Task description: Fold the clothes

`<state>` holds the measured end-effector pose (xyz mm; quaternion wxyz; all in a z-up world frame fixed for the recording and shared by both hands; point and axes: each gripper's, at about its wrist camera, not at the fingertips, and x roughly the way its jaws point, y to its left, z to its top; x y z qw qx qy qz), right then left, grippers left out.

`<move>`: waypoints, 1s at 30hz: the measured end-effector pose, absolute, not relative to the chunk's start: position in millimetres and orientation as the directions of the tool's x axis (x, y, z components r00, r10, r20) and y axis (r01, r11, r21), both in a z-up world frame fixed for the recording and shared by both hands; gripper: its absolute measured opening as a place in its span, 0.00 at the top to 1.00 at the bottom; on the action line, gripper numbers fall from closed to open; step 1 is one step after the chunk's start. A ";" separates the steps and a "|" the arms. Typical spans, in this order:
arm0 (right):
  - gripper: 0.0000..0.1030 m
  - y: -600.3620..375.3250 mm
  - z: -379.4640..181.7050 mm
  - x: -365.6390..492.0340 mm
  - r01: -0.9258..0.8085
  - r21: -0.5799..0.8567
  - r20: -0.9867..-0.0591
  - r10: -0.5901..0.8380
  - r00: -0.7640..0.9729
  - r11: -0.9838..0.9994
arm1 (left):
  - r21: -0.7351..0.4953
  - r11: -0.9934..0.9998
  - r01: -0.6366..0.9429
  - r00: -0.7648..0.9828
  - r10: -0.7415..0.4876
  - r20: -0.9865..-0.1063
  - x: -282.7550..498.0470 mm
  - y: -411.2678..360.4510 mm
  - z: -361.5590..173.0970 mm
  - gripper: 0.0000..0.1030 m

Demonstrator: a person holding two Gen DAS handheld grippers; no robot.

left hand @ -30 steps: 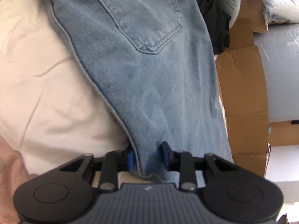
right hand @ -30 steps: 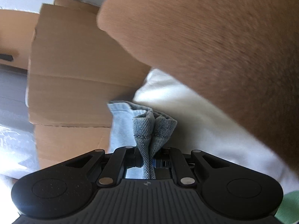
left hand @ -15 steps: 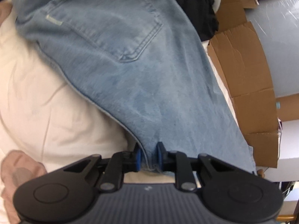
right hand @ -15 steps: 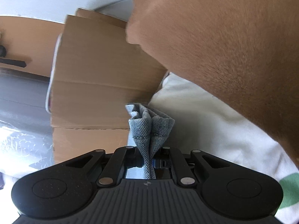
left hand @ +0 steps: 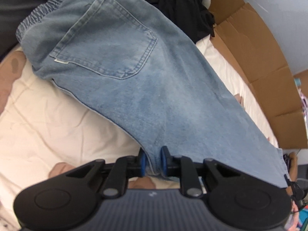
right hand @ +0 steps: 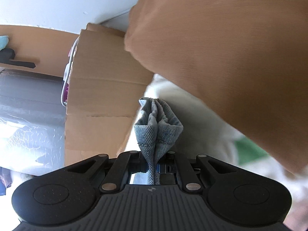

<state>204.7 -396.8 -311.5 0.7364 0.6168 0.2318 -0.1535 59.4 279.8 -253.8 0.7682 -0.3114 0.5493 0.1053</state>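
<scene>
Light blue jeans stretch away from me over a cream bedsheet, back pocket up and elastic waistband at the far left. My left gripper is shut on the near edge of the jeans, blue pads pinching the denim. In the right wrist view my right gripper is shut on a bunched fold of the jeans, which sticks up between the fingers. A person's bare forearm fills the upper right of that view, close to the camera.
Black clothing lies beyond the jeans. Flattened brown cardboard stands along the bed's right side; the same cardboard shows in the right view, with clear plastic wrap to its left. A pinkish cloth lies at the left edge.
The left gripper has pulled back and lifted with the jeans, so the waistband and whole pocket now show. The right gripper keeps its hold; the forearm has shifted right in its view.
</scene>
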 end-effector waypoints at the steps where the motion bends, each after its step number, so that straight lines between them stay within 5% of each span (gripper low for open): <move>1: 0.94 -394.1 -310.3 193.9 0.519 0.833 -0.537 0.059 0.841 0.190 | -0.353 0.790 -0.502 0.367 -0.175 -0.914 60.0 278.6 -252.9 0.84; 14: 0.94 -352.7 -285.4 59.0 0.611 0.775 -0.624 0.035 0.781 0.162 | -0.285 0.834 -0.472 0.296 -0.155 -0.942 56.4 278.7 -247.9 0.84; 30: 0.94 -335.1 -287.9 -37.4 0.616 0.775 -0.623 0.004 0.782 0.141 | -0.197 0.884 -0.424 0.235 -0.102 -0.967 61.2 262.6 -242.8 0.84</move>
